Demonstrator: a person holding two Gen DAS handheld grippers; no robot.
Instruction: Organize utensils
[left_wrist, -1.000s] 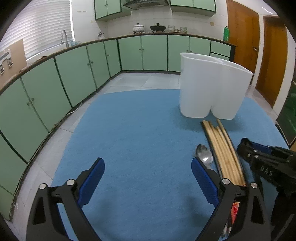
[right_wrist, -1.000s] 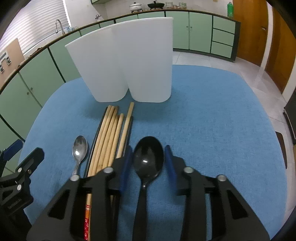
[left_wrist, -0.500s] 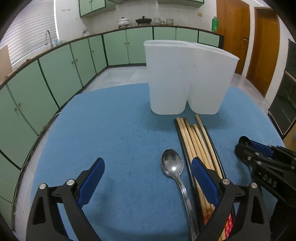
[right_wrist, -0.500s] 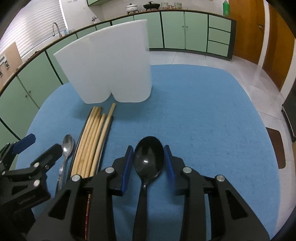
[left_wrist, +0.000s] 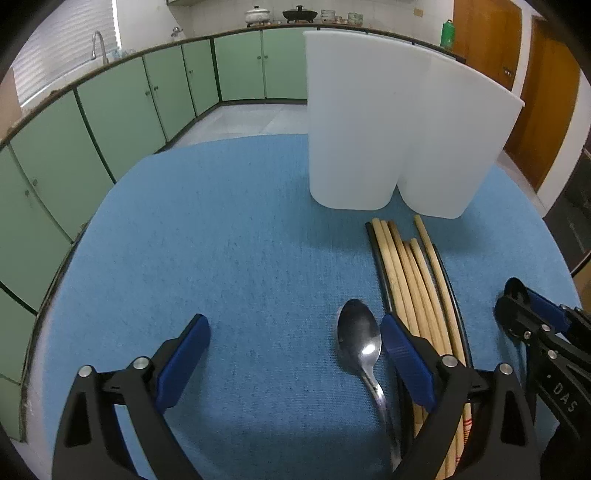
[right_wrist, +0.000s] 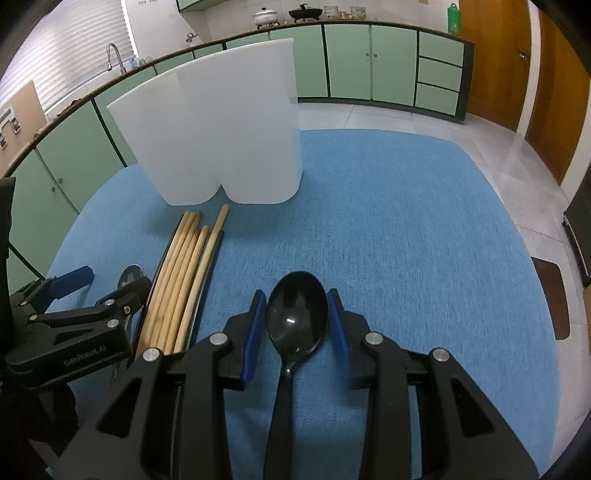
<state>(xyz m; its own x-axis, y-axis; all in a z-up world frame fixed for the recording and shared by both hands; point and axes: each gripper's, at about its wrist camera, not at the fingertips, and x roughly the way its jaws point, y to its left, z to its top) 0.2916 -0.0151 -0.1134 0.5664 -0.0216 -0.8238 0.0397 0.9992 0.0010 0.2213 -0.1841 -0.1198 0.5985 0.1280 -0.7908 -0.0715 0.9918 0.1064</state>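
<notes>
A white two-compartment holder (left_wrist: 388, 122) (right_wrist: 221, 129) stands at the back of the blue mat (right_wrist: 406, 221). In front of it lies a bundle of wooden chopsticks (left_wrist: 410, 273) (right_wrist: 184, 273), with a metal spoon (left_wrist: 358, 332) (right_wrist: 129, 275) on their left. My left gripper (left_wrist: 293, 325) (right_wrist: 114, 280) hangs open over the mat; the metal spoon's bowl lies just inside its right finger. My right gripper (right_wrist: 297, 294) (left_wrist: 511, 299), to the right of the chopsticks, is shut on a black spoon (right_wrist: 295, 325), bowl pointing forward.
Green kitchen cabinets (left_wrist: 110, 110) curve around the back and left, with a sink tap (left_wrist: 98, 40) and pots (right_wrist: 266, 14) on the counter. Wooden doors (right_wrist: 546, 74) stand at the right. The mat's edge drops to tiled floor (right_wrist: 369, 114).
My left gripper has moved toward the holder and the utensils, so the metal spoon now lies inside its jaws. The right gripper still carries the black spoon and has shifted only slightly.
</notes>
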